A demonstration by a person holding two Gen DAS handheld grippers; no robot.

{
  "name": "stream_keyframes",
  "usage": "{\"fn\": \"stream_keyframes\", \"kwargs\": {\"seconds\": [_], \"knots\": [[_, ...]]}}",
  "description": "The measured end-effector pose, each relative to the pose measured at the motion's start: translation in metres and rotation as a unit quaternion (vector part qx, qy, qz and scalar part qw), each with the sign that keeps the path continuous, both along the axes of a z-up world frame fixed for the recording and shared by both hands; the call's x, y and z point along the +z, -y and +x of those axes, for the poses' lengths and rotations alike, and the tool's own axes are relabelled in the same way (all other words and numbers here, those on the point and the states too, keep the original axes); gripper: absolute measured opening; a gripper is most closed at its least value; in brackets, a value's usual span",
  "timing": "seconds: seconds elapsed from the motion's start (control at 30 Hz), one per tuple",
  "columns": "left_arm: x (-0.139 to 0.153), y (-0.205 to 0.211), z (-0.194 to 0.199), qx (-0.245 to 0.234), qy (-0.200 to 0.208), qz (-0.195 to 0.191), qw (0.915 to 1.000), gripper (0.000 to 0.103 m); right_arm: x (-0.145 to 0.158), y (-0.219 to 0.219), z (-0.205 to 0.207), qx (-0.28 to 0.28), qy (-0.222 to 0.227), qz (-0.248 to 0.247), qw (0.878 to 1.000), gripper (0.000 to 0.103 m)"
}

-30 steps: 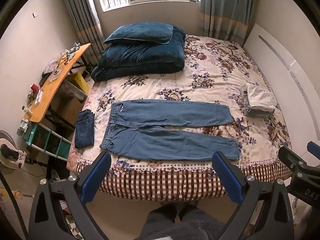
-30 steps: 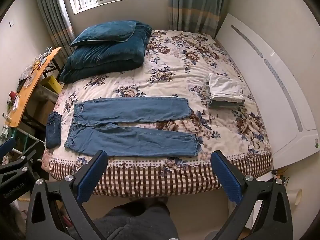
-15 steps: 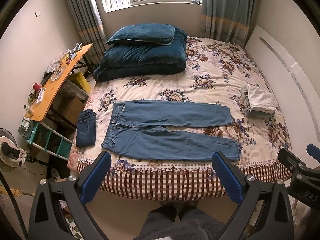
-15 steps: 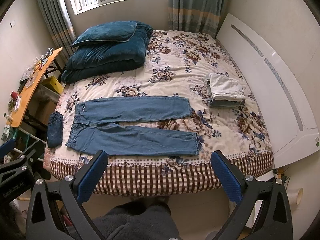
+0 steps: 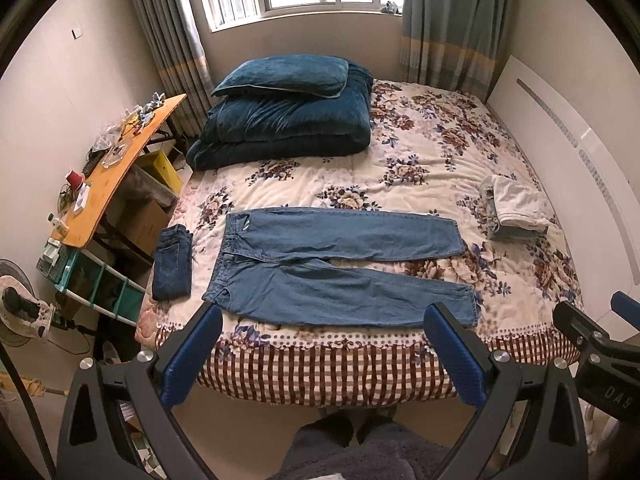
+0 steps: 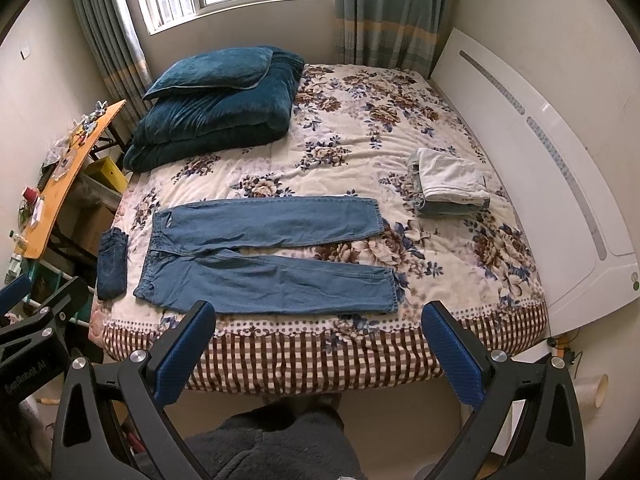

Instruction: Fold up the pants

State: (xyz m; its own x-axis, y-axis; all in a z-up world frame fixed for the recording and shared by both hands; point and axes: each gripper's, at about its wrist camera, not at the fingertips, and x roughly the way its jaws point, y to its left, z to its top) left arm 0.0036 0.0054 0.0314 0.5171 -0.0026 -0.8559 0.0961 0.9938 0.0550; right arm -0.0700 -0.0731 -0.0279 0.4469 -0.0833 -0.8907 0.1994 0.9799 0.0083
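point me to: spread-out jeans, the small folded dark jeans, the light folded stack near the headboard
spread-out jeans (image 5: 340, 276), left wrist view, near the crotch where the two legs meet.
small folded dark jeans (image 5: 173, 264), left wrist view, middle of the top face.
light folded stack (image 6: 450, 178), right wrist view, on the pale top garment.

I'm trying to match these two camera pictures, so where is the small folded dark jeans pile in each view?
Left wrist view: folded dark jeans left of centre, at the bed's left edge.
Right wrist view: folded dark jeans far left, same bed edge.
Shared landmark: the spread blue jeans' waistband lies just right of it.
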Motion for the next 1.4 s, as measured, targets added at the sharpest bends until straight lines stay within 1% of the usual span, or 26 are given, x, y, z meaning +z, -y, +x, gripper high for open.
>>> {"fn": "stream_keyframes", "kwargs": {"seconds": [0.27, 0.83, 1.4], "knots": [[0.001, 0.0, 0.0, -0.001, 0.001, 0.0, 1.0, 0.103, -0.001, 0.001, 0.0, 0.0, 0.002, 0.0, 1.0, 0.103], [0.0, 0.0, 0.0, 0.001, 0.005, 0.0, 1.0, 0.103, 0.009, -0.009, 0.009, 0.003, 0.006, 0.004, 1.0, 0.103], [0.002, -0.001, 0.0, 0.001, 0.005, -0.001, 1.0, 0.103, 0.008, -0.011, 0.01, 0.006, 0.007, 0.007, 1.0, 0.103]]}}
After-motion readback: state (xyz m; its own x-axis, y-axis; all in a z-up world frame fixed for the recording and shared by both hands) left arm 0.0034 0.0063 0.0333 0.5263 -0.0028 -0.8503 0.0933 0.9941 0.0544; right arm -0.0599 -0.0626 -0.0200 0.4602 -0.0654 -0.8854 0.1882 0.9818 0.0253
